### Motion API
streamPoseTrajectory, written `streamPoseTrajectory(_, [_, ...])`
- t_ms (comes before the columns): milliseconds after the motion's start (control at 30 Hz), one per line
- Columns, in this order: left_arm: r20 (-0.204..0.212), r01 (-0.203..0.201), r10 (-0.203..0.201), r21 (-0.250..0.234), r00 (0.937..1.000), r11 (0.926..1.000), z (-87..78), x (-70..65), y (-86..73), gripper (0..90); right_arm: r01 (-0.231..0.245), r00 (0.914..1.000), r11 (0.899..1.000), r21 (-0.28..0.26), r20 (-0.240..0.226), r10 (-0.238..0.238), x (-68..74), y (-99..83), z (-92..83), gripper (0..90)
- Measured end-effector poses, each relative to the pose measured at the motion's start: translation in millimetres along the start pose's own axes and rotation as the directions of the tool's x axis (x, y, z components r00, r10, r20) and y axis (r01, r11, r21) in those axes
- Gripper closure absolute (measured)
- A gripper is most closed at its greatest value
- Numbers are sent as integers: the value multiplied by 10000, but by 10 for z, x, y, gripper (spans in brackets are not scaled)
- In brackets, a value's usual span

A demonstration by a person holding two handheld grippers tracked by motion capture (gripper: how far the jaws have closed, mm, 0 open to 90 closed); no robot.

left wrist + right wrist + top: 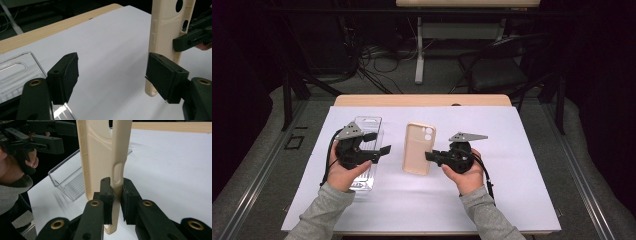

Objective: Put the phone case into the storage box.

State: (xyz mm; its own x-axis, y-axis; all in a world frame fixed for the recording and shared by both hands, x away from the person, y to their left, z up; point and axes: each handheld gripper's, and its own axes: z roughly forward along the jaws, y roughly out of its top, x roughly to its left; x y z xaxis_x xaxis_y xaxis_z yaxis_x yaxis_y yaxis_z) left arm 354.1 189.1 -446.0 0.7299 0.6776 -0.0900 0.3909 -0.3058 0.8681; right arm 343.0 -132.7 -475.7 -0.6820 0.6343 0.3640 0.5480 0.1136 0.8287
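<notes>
The beige soft-plastic phone case (419, 148) lies lengthwise on the white sheet (512, 150) covering the counter (422, 100), near its middle, between the two hands. Its camera cut-out faces the far end. In the right gripper view the case (100, 157) rises out of the top of the picture, so its far end is cut off; in the left gripper view the case (170, 30) is likewise cropped at the top.

The right hand-held gripper (434, 156) is clamped narrowly on the case's right side wall, one pad (106, 195) inside the shell and the other outside. How much of the case still rests on the sheet cannot be told.

The left hand-held gripper (379, 144) stands wide, with nothing between its pads. One pad (165, 75) is just beside the case's near-left edge, and whether they touch is hard to tell.

Under the left hand lies a clear rigid plastic packaging tray (368, 125). The hand and gripper body hide its middle, and its transparent walls blur against the sheet.
</notes>
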Motion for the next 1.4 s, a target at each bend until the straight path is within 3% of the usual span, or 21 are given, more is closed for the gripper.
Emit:
streamPoseTrajectory(233, [-207, -289, 296, 339, 9993, 9990, 27, -40, 13, 157, 207, 9996, 9997, 146, 181, -210, 21, -11, 13, 810])
streamPoseTrajectory(500, [18, -437, 437, 496, 9990, 9978, 58, -99, 21, 107, 346, 9991, 9993, 142, 226, -349, 40, -23, 34, 810])
streamPoseTrajectory(700, [225, -502, 489, 596, 9986, 9970, 70, -127, 35, 93, 392, 9989, 9990, 228, 233, -398, 49, -27, 44, 810])
streamPoseTrajectory(900, [85, -772, 767, 749, 9970, 9942, 92, -160, 81, 84, 440, 9987, 9987, 268, 243, -446, 55, -31, 57, 810])
streamPoseTrajectory(1033, [-297, -1411, 1436, 728, 9892, 9873, 115, -189, 109, 83, 487, 9984, 9985, 259, 260, -494, 59, -26, 50, 810])
streamPoseTrajectory(1167, [-233, -1579, 1604, 841, 9868, 9839, 124, -192, 156, 84, 475, 9985, 9985, 287, 256, -482, 59, -30, 61, 809])
streamPoseTrajectory(1400, [-349, -2069, 2107, 908, 9769, 9741, 116, -223, 257, 93, 484, 9985, 9984, 276, 257, -491, 50, -29, 68, 810])
